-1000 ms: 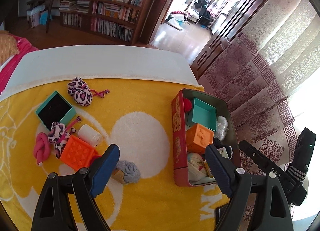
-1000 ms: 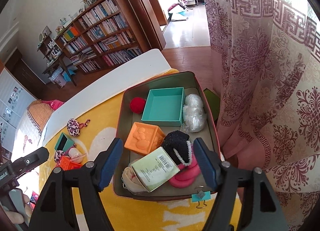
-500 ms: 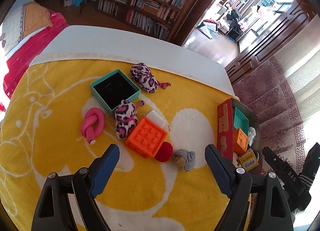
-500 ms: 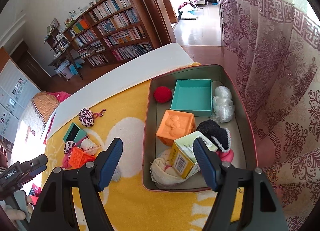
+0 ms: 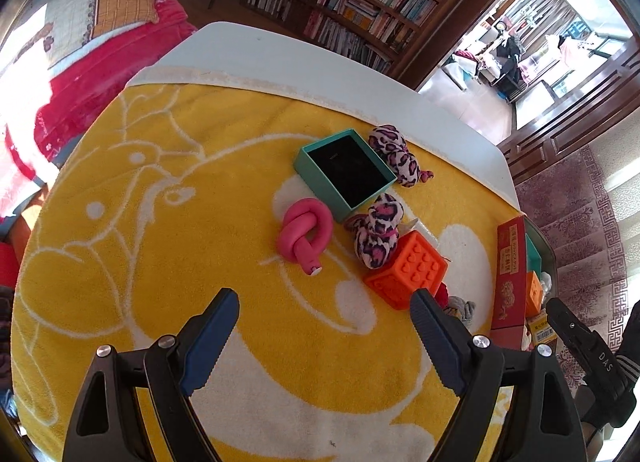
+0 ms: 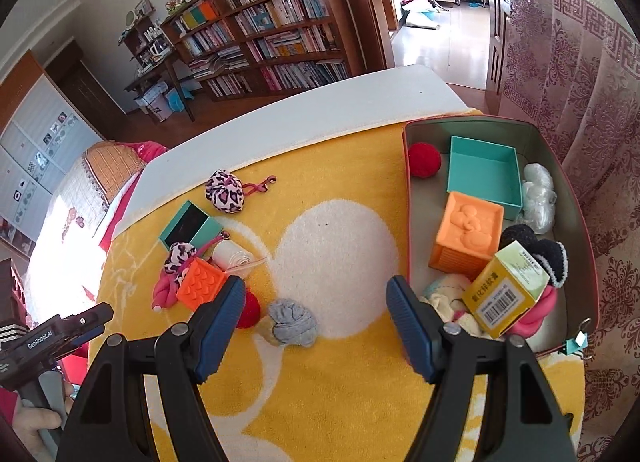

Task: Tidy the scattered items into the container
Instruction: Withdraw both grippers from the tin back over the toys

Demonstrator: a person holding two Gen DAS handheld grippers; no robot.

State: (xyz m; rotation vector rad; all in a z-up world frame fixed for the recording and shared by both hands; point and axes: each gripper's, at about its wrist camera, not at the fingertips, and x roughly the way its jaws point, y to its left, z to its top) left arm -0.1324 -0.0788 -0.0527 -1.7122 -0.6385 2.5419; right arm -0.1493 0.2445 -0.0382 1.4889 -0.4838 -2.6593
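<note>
Grippers both spread wide, nothing between jaws: left gripper [image 5: 324, 326] over yellow towel [image 5: 160, 262]; right gripper [image 6: 316, 302] above grey sock ball [image 6: 292, 322]; red ball [image 6: 249, 310] half hidden behind its left finger; red tin [image 6: 576, 202] at towel's right end, cut off in left view; pink knot [image 5: 306, 232], orange block [image 5: 408, 274] lie loose on towel.
</note>
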